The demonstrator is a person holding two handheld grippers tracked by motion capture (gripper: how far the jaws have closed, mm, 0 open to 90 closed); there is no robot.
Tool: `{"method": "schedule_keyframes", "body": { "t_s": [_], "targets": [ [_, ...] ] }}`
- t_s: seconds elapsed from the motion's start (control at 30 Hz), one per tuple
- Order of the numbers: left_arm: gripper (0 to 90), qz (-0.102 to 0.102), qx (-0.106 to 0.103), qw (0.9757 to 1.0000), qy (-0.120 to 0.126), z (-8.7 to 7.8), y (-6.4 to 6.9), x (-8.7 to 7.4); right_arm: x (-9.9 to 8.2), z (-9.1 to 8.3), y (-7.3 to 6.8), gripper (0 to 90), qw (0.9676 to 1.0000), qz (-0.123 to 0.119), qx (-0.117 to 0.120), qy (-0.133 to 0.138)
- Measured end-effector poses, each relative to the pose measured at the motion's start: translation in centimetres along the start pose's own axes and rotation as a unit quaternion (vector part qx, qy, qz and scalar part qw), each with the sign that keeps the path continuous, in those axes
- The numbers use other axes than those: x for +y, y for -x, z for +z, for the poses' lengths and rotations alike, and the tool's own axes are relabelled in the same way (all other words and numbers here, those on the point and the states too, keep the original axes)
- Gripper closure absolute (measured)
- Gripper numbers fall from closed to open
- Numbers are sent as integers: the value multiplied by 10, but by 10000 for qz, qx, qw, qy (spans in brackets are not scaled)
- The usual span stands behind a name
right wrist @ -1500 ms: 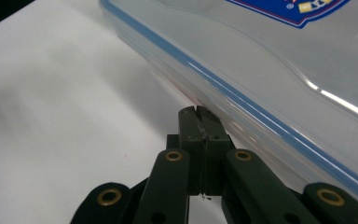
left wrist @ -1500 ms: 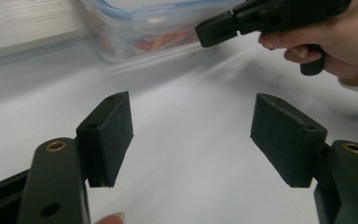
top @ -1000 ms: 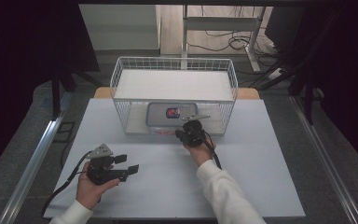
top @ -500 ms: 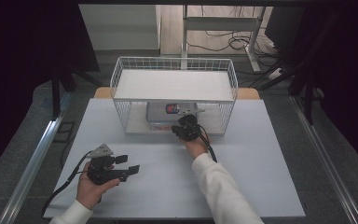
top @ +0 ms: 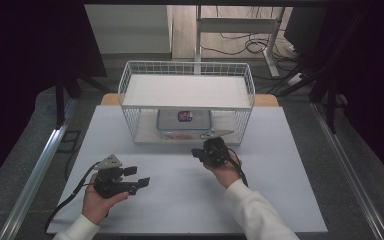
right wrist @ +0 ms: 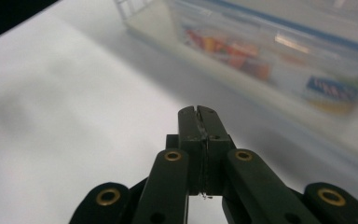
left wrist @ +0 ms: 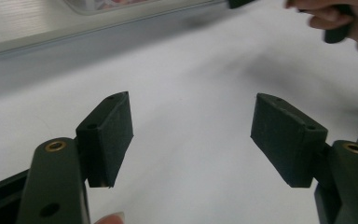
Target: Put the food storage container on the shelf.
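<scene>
The white table [top: 280,200] carries a white wire rack [top: 187,107] at its far side, with a flat shelf on top and an open lower level. On that lower level lies a clear plastic container [top: 184,125] with a coloured label on its lid; in the right gripper view the container [right wrist: 279,51] shows blurred, with coloured contents behind its wall.

The right gripper [top: 203,152] sits on the table just in front of the rack, near the container but apart from it. Its jaws are pressed together with nothing between them, as seen in the right gripper view [right wrist: 199,112].

The left gripper [top: 139,176] rests at the near left of the table, well apart from the rack. Its jaws stand wide apart and empty over bare table in the left gripper view [left wrist: 193,126].
</scene>
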State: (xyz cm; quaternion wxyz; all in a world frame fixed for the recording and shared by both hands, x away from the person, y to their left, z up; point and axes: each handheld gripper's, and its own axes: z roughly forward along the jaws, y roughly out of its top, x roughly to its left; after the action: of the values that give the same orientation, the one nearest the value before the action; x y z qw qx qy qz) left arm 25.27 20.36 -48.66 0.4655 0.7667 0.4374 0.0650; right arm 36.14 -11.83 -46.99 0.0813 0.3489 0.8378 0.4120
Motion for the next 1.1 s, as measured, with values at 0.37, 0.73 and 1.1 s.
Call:
{"method": "schedule_keyframes", "body": {
  "t_s": [0.37,0.73,1.1],
  "targets": [
    [292,15,143,9998,-125,6,0,-2,-69,-92,0,355,9993,67,-6,375],
    [292,93,318,9990,-307,13,-4,-2,-118,-132,30,331,9967,537,-510,343],
    [292,135,402,9983,-410,15,-6,-3,-115,-125,28,301,9968,620,-343,361]
  ]
}}
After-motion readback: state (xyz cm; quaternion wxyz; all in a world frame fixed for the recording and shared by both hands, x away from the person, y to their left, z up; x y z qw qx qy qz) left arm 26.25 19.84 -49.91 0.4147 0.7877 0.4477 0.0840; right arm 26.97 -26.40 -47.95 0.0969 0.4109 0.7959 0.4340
